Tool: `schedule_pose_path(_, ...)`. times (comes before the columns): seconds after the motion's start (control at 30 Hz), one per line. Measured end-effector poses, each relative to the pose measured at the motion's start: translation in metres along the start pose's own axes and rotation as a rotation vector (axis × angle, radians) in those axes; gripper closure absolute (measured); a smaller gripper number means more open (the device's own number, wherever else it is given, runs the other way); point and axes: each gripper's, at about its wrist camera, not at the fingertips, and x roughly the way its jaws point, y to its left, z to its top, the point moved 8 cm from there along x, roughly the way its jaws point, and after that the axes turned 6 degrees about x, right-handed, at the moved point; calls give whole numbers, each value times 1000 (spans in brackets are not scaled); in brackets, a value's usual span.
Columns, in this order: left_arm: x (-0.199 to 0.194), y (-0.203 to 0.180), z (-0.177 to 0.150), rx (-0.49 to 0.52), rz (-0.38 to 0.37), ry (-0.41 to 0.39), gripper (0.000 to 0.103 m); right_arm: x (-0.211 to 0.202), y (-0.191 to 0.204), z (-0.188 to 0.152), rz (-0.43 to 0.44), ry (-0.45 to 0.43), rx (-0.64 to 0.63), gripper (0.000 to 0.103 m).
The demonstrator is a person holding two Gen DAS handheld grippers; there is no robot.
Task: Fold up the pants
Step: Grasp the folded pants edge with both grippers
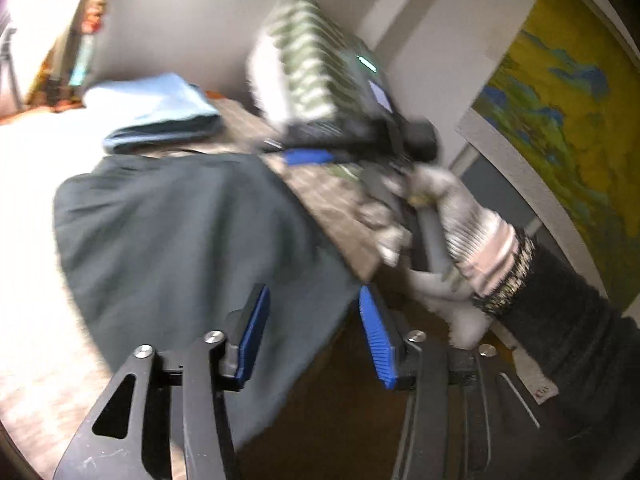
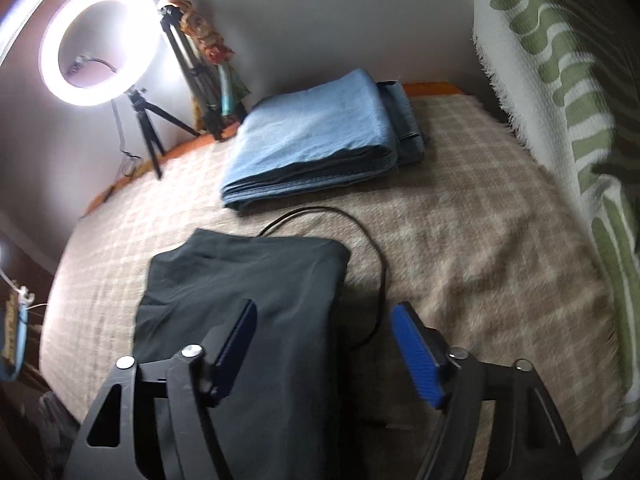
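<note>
The dark pants (image 2: 244, 304) are seen lying folded on the checked blanket (image 2: 480, 240), a compact dark-green slab whose long axis runs from the near edge away toward the far wall, the far end finishing in a rounded fold. In the right wrist view the right gripper (image 2: 324, 348) is held just above the near part of that slab, its blue pads (image 2: 414, 354) spread wide with nothing pinched between them; the left pad is set over the cloth, the right pad over bare blanket just beside the pants' right edge. The left gripper (image 1: 314, 332) is likewise shown parted and empty, poised over the near right corner of the cloth, where the fabric appears to drape toward the blanket's edge. Both tools are therefore placed at the near end, and the length of the garment stretches away from them. A black cable (image 2: 376, 264) is noted curling past the far right corner, partly under the cloth. Farther off, a folded blue stack (image 2: 316, 136) is parked near the far wall, with a ring light (image 2: 100, 40) to its left. The fold is judged largely done; any further halving would be made far end to near, and the right gripper looks the better centred.
</note>
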Motion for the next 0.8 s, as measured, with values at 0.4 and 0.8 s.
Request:
schedule_pose_path(0.4,-30,124,-11,-202,343,48,41,23,5,-34,37,81,-20,19)
schedule_pose_path(0.8,-18,138,-14,-248,366,61,41,39,-5,-36,92,120,-14,6)
